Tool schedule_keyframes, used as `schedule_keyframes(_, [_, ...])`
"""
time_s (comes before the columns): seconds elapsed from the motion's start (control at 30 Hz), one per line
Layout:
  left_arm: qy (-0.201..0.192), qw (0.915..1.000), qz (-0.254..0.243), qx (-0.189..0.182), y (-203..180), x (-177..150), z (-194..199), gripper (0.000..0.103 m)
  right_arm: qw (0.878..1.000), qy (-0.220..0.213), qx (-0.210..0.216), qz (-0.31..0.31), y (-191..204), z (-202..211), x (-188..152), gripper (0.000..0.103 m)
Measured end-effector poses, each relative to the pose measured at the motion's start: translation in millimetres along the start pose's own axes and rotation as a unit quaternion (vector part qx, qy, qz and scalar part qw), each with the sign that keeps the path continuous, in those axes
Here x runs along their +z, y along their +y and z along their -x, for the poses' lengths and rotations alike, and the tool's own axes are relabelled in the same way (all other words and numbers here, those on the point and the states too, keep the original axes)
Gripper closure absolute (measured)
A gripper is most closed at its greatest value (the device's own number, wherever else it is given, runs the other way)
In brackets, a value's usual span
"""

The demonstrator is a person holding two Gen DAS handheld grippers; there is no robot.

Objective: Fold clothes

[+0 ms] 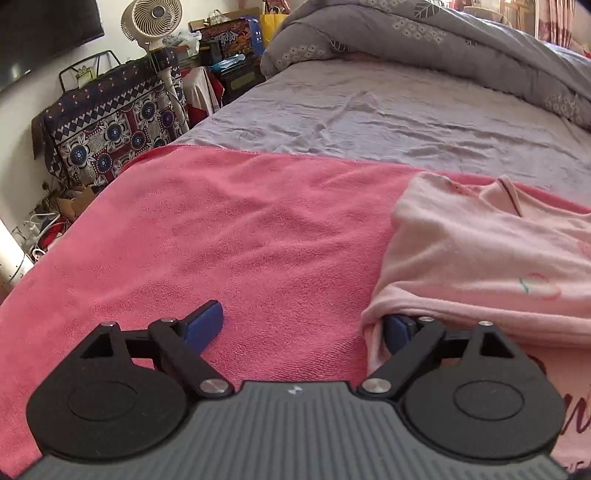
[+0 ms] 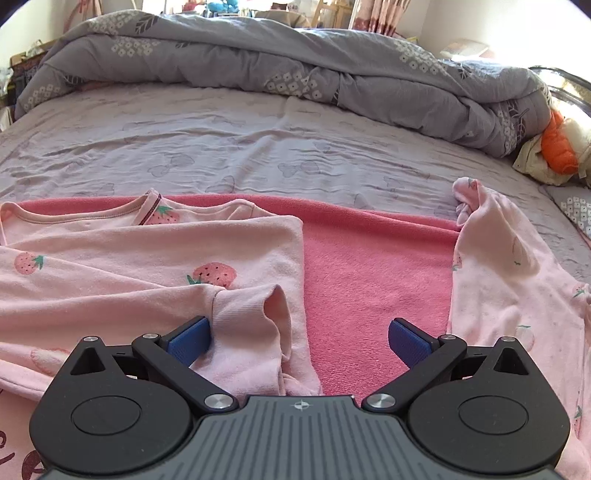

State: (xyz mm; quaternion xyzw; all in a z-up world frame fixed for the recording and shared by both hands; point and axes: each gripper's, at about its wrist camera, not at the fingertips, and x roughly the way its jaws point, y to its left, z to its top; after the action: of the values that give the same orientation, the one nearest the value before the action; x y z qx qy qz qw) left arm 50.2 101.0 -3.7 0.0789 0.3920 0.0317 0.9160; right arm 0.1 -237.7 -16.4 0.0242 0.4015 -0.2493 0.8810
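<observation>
A light pink strawberry-print top (image 2: 147, 258) lies on a pink towel (image 2: 369, 266) spread over the bed, its sides folded in. My right gripper (image 2: 299, 339) is open, low over the towel, with the sleeve cuff (image 2: 255, 314) just right of its left pad. A second pink strawberry garment (image 2: 509, 280) lies to its right. In the left wrist view my left gripper (image 1: 303, 328) is open over the towel (image 1: 229, 236); its right pad is tucked under the left edge of the top (image 1: 480, 258).
The lilac bed sheet (image 2: 258, 147) stretches beyond the towel, with a bunched grey floral duvet (image 2: 295, 62) at the far side. An orange and cream bundle (image 2: 557, 147) sits at the right. Left of the bed stand a patterned covered rack (image 1: 110, 125) and a fan (image 1: 157, 18).
</observation>
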Motion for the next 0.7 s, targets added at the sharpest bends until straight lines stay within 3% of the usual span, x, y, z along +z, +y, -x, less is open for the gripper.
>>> schedule_keyframes(0.07, [-0.036, 0.9956, -0.086, 0.003, -10.3, -4.0, 20.1, 0.014, 1.0, 0.0, 0.002, -0.001, -1.1, -0.3, -0.7, 0.0])
schedule_keyframes(0.17, [-0.026, 0.9908, -0.132, -0.012, -5.9, -3.0, 32.5, 0.011, 1.0, 0.003, 0.01, -0.012, -4.3, -2.0, -0.9, 0.0])
schedule_keyframes(0.33, [0.019, 0.9959, -0.05, -0.073, 20.5, 5.7, 20.8, 0.005, 0.995, -0.017, 0.097, -0.013, -0.6, 19.1, 17.8, 0.002])
schedule_keyframes(0.4, [0.027, 0.9949, -0.082, -0.051, 10.3, -0.7, 7.6, 0.002, 0.99, -0.026, 0.137, -0.012, 1.5, 29.1, 26.4, 0.002])
schedule_keyframes(0.47, [0.007, 0.9942, -0.103, -0.031, 0.3, -9.6, 2.0, 0.0, 0.98, -0.026, 0.195, -0.012, 4.4, 37.1, 37.3, 0.0])
schedule_keyframes(0.53, [-0.014, 0.9944, -0.102, -0.025, -2.2, -14.4, -0.7, 0.0, 0.937, 0.037, 0.346, -0.024, 14.7, 27.8, 58.2, 0.0])
schedule_keyframes(0.6, [-0.025, 0.9958, -0.082, -0.031, 2.7, -18.8, -1.8, 0.0, 0.877, 0.102, 0.469, -0.04, 35.7, 8.0, 77.8, 0.0])
schedule_keyframes(0.63, [-0.031, 0.9963, -0.072, -0.036, 5.9, -22.4, -1.6, 0.0, 0.844, 0.129, 0.519, -0.041, 51.8, -3.5, 88.4, 0.0])
schedule_keyframes(0.7, [-0.046, 0.9966, -0.055, -0.041, 9.8, -29.2, -1.3, 0.0, 0.792, 0.17, 0.584, -0.04, 85.7, -26.5, 105.7, 0.0])
